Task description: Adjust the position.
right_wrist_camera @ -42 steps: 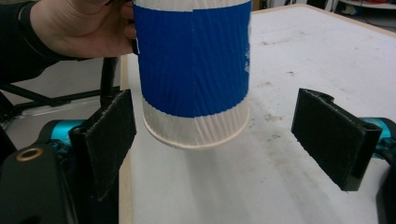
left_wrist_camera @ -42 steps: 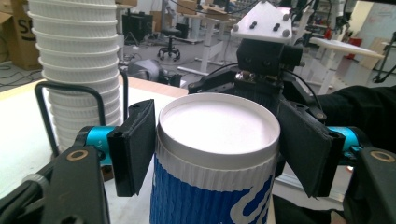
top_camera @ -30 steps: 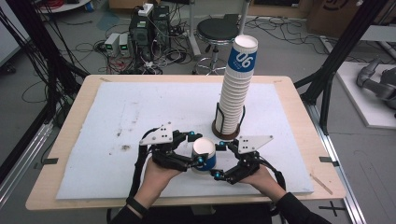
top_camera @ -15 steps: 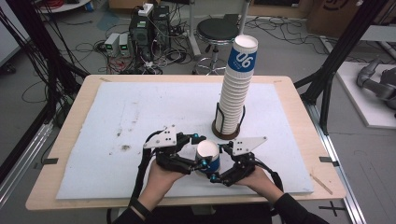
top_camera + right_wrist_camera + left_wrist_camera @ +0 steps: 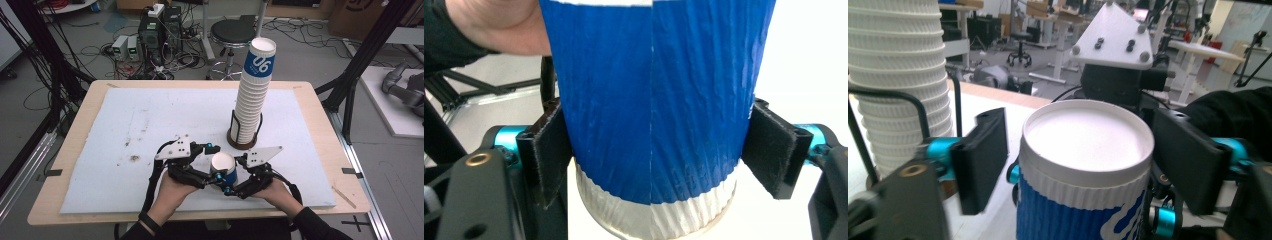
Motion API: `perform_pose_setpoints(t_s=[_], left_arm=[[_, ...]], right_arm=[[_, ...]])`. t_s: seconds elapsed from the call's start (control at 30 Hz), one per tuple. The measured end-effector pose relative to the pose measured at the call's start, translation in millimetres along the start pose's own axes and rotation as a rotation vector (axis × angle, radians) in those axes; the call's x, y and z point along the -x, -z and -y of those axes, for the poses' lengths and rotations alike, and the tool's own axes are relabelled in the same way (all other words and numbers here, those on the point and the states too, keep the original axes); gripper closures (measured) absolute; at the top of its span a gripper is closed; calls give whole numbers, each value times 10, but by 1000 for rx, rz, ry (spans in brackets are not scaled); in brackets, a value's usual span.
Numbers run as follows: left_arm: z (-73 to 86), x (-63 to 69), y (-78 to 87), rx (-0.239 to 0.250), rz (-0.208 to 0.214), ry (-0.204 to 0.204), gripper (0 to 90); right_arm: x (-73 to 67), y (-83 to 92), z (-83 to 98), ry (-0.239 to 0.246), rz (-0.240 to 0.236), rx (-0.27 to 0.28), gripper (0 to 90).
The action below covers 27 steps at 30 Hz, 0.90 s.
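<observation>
Clamping the blue cup (image 5: 651, 105), right tongs (image 5: 659, 150) have just been closing.

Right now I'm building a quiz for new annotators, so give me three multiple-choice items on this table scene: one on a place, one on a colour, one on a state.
1. Where does the tall stack of white ribbed paper cups stand?
A. on a metal shelf
B. inside a cardboard box
C. in the black wire holder on the white foam board

2. What colour is the ribbed sleeve of the lone paper cup nearer the person?
A. blue
B. red
C. green

3. How is that lone paper cup posed?
A. on its side
B. upright, mouth up
C. crushed flat

Answers: C, the wire frame rings the stack's base; A, the right gripper view shows blue ribbing close up; B, the high view looks into its open white mouth.
</observation>
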<state>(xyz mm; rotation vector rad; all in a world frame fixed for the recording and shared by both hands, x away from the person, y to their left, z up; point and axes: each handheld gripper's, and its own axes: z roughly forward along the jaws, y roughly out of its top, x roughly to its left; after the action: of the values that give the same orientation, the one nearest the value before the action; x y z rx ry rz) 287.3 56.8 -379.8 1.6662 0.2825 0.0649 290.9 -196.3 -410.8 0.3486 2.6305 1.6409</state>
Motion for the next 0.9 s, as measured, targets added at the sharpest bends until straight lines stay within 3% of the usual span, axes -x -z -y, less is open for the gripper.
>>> perform_pose_setpoints(t_s=[0.2,0.3,0.4,0.57,0.67,0.7,0.8,0.9], left_arm=[[-77,-40,8,-118,28,-4,162],[-129,-33,-11,-221,61,-6,162],[-153,-3,-57,-330,59,-47,162],[-147,37,-122,-350,64,-58,165],[-147,37,-119,-355,63,-65,230],[-150,34,-110,-347,68,-66,279],[-173,25,-71,-306,67,-65,287],[-202,5,7,-227,71,-47,287]], right_arm=[[8,29,-7,19,-1,-39,217],[18,43,-4,16,-3,-86,222],[20,37,-6,27,-7,-128,223],[-17,1,-24,61,-18,-182,223],[-43,-3,-43,71,-18,-186,223],[-43,2,-51,75,-18,-182,223],[-38,33,-65,71,-14,-155,200],[-34,88,-89,59,-10,-83,186]])
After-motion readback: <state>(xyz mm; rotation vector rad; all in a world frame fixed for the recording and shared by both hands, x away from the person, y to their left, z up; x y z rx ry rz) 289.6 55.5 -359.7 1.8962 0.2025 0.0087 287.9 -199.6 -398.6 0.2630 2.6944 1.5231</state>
